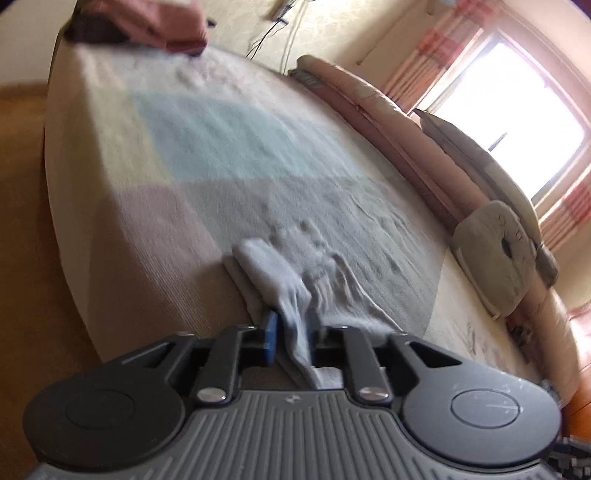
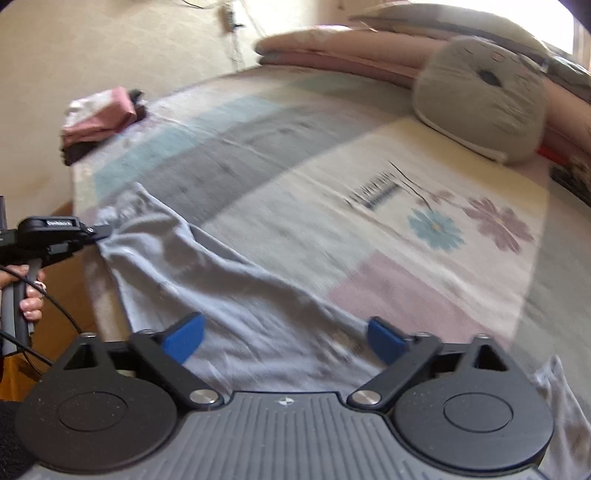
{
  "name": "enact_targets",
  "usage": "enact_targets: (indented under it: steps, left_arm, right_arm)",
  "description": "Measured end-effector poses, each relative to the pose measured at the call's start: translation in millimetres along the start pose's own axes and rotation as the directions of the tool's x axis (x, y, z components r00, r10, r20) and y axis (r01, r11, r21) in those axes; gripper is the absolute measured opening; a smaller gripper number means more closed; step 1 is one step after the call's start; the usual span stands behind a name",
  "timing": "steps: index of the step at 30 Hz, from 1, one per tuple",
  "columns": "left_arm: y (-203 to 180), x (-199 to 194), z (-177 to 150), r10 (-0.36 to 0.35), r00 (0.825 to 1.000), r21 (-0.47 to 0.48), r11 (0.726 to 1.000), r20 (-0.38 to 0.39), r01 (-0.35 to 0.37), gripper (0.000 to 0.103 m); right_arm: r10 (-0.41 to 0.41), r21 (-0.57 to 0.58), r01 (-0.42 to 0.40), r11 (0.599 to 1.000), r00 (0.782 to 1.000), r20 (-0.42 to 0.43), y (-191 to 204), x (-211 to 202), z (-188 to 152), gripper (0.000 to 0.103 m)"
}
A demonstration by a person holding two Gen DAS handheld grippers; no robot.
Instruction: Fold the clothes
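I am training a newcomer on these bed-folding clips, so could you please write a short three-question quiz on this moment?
1. True or false: the left hand-held gripper is shut on the light blue garment.
2. The right hand-held gripper is: A) shut on the garment, B) open above it, C) out of view.
3. What lies at the far corner of the bed?

Key: 1 true; 2 B; 3 a stack of folded clothes, pink on top.

pink clothes pile cut off, bedspread print blurred

home bedroom, bed, pillows, curtained window
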State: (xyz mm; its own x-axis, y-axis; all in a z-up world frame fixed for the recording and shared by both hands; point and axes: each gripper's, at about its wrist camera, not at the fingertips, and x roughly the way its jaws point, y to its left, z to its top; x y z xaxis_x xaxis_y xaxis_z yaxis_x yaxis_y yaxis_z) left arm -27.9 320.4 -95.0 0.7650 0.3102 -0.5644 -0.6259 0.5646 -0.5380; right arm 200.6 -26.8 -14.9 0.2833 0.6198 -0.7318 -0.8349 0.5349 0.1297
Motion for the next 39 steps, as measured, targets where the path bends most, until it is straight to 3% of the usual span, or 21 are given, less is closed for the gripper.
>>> enact_targets:
  steps: [2, 4, 6, 8, 11, 16, 19, 25, 32, 36, 39]
  left_arm:
    - [-2.0, -13.2, 7.4, 0.018, 0.999, 0.025, 1.0, 0.032, -0.019, 0.041]
    - [-6.0, -23.3, 17.1, 0.026, 0.998, 0.062, 0.998, 0.057, -0.03, 0.042]
    - [-12.8, -26.8, 25.8, 0.004, 0.997, 0.114, 0.993, 0.072, -0.012, 0.046]
    - [-23.4, -20.5, 31.7, -0.026, 0.997, 0.178, 0.984, 0.068, 0.013, 0.048]
    - [-39.0, -1.1, 30.1, -0.057, 0.998, 0.28, 0.959, 0.033, 0.045, 0.048]
    - [-48.5, 24.9, 12.3, -0.016, 0.998, 0.368, 0.929, -0.053, 0.034, 0.048]
    - [-48.6, 25.4, 3.9, -0.008, 0.998, 0.393, 0.919, -0.068, 0.034, 0.048]
    - [-48.3, 23.8, 0.5, -0.006, 0.997, 0.422, 0.905, -0.082, 0.04, 0.048]
    - [-43.5, 23.9, 0.1, -0.02, 0.996, 0.398, 0.916, -0.087, 0.053, 0.05]
    - [-43.6, 26.1, -1.1, -0.029, 0.996, 0.393, 0.918, -0.088, 0.061, 0.055]
    - [-44.4, 26.0, -2.2, -0.03, 0.996, 0.403, 0.913, -0.088, 0.063, 0.056]
  right_arm:
    - [0.038, -0.03, -0.038, 0.999, 0.999, 0.002, 3.4, 14.0, 11.9, 0.058]
    - [0.076, -0.061, -0.075, 0.995, 0.997, 0.003, 7.2, 28.6, 24.2, 0.048]
    - [0.113, -0.092, -0.112, 0.989, 0.994, 0.003, 11.0, 43.2, 36.5, 0.028]
    - [0.155, -0.123, -0.154, 0.98, 0.988, -0.005, 15.6, 59.0, 47.7, 0.014]
    - [0.192, -0.175, -0.194, 0.965, 0.981, -0.029, 29.8, 84.0, 58.6, 0.014]
    - [0.186, -0.243, -0.204, 0.948, 0.978, -0.094, 50.5, 114.2, 57.5, 0.015]
    - [0.152, -0.314, -0.175, 0.933, 0.984, -0.096, 60.3, 116.4, 46.1, 0.027]
    - [0.092, -0.393, -0.115, 0.912, 0.993, -0.078, 70.5, 115.0, 41.1, 0.036]
    - [0.134, -0.271, -0.126, 0.954, 0.991, 0.012, 53.8, 95.5, 54.9, 0.036]
    - [0.073, -0.368, -0.084, 0.926, 0.996, -0.044, 62.6, 108.4, 45.9, 0.02]
    - [0.047, -0.475, -0.063, 0.878, 0.998, -0.047, 77.3, 111.4, 32.3, 0.018]
